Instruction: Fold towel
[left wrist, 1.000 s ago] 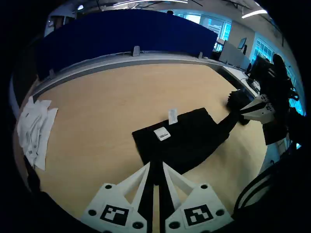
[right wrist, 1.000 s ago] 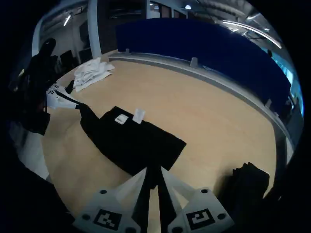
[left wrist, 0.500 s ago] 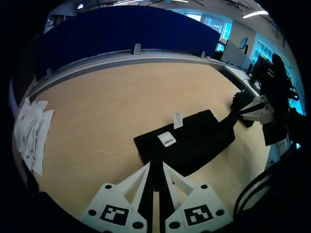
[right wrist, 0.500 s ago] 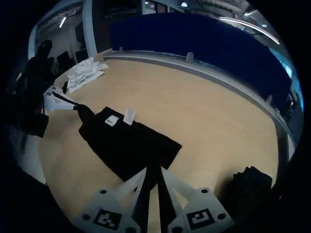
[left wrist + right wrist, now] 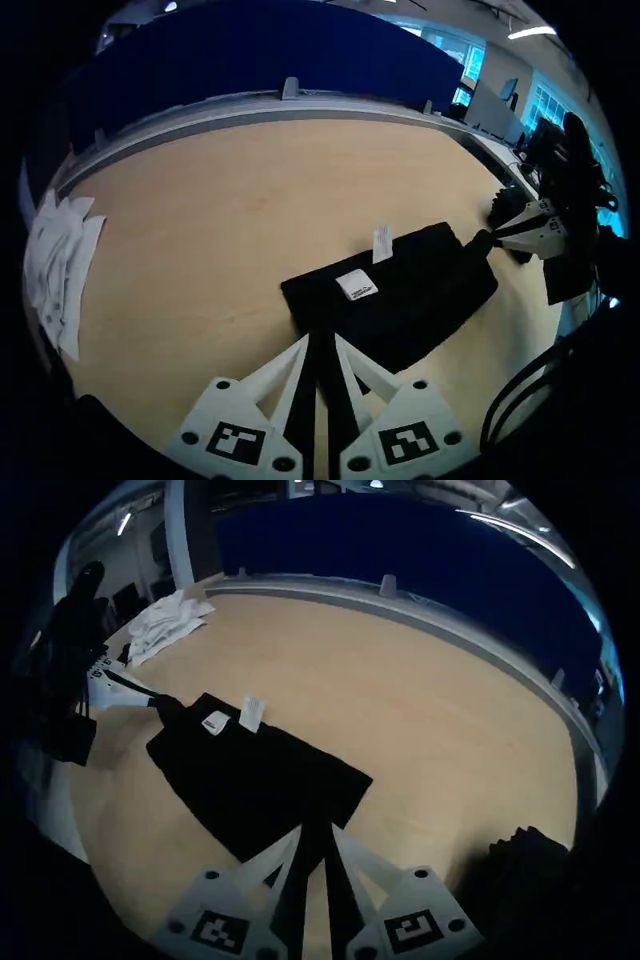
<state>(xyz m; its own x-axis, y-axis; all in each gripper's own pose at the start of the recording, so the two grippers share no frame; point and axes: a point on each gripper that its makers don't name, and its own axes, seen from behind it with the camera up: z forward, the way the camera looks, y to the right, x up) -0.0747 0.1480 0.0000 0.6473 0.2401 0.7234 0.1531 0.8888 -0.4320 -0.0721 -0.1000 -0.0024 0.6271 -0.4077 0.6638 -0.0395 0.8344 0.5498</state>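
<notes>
A black towel [image 5: 408,292] lies spread on the light wooden table [image 5: 224,200], with two white labels [image 5: 357,285] near its far edge. My left gripper [image 5: 322,352] is shut on the towel's near corner, the cloth running between its fingers. The right gripper [image 5: 494,235] pinches the opposite corner at the right. In the right gripper view the same towel [image 5: 248,772] stretches away from my right gripper [image 5: 317,840], which is shut on its corner. The left gripper [image 5: 152,699] holds the far left corner, with a dark-sleeved person behind it.
A heap of white cloths [image 5: 56,264] lies at the table's left side [image 5: 164,622]. A dark folded stack [image 5: 524,864] sits near the right gripper [image 5: 509,210]. A blue partition [image 5: 264,56] lines the far edge. Bare wood stretches beyond the towel.
The towel has been drawn tauter and lies flatter and wider on the table. Both grippers keep their hold on its corners and have shifted slightly.
</notes>
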